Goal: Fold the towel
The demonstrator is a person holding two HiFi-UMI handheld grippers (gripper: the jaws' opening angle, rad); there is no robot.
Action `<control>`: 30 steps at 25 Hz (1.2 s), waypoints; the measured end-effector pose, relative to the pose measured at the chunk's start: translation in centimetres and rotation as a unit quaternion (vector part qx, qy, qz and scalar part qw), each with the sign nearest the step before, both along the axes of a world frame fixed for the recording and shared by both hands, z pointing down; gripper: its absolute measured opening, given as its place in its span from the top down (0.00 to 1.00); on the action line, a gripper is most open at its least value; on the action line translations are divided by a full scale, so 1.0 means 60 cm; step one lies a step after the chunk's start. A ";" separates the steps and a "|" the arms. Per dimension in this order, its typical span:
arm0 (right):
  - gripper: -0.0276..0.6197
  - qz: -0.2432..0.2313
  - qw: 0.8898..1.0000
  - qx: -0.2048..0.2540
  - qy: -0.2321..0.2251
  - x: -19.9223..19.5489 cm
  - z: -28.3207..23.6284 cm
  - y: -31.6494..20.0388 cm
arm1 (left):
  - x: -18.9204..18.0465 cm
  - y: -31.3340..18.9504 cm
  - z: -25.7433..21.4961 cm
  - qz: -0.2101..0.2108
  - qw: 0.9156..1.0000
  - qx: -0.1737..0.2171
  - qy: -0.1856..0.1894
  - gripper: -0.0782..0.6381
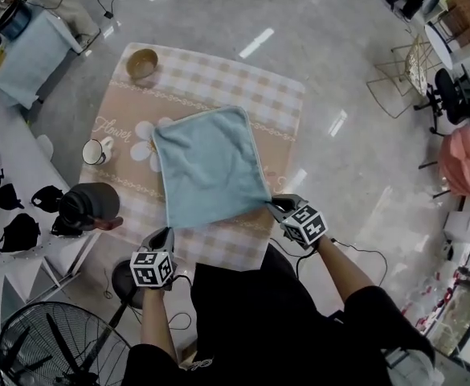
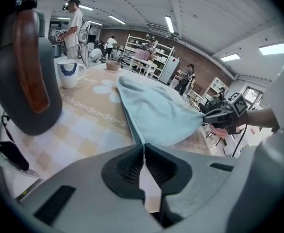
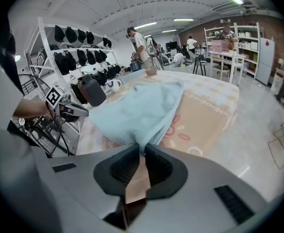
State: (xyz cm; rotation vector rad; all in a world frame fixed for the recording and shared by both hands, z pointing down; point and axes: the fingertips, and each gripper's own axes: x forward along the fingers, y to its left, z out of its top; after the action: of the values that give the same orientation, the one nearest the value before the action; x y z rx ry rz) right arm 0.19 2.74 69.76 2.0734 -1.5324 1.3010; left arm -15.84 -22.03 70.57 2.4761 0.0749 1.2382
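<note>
A light blue terry towel (image 1: 210,167) lies spread on the bench (image 1: 218,72), which wears a beige checked cloth. My left gripper (image 1: 163,235) is clamped on the towel's near left corner. My right gripper (image 1: 275,207) is clamped on its near right corner.

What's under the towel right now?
The towel lies on the checked tablecloth and covers part of its flower print. Anything else beneath it is hidden.
</note>
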 end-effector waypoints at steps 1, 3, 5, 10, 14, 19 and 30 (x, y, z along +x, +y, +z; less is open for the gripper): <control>0.90 -0.001 1.000 0.004 0.004 0.007 -0.011 -0.003 | 0.006 -0.007 -0.009 -0.011 1.000 -0.004 0.005 0.87; 0.90 -0.002 1.000 0.015 0.010 0.027 -0.037 -0.013 | 0.033 -0.027 -0.032 -0.039 0.999 -0.022 0.021 0.87; 0.91 -0.002 1.000 0.025 0.013 0.053 -0.061 -0.029 | 0.070 -0.050 -0.056 -0.067 0.996 -0.039 0.041 0.87; 0.91 -0.005 0.999 0.033 0.036 0.140 -0.109 -0.077 | 0.171 -0.117 -0.105 -0.086 0.993 -0.015 0.075 0.87; 0.91 0.003 0.998 0.038 0.045 0.220 -0.127 -0.120 | 0.251 -0.160 -0.115 -0.086 0.992 0.015 0.086 0.87; 0.91 0.010 0.998 0.037 0.057 0.303 -0.118 -0.169 | 0.333 -0.210 -0.097 -0.084 0.993 0.043 0.077 0.87; 0.65 0.025 0.995 0.048 0.083 0.367 -0.086 -0.226 | 0.394 -0.241 -0.083 -0.099 0.989 0.066 0.087 0.55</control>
State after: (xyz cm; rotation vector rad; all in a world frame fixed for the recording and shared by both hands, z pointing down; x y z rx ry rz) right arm 22.22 -10.82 64.62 2.2302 -1.5061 1.0593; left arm 7.81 -36.49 65.56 2.6265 -0.2101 0.9720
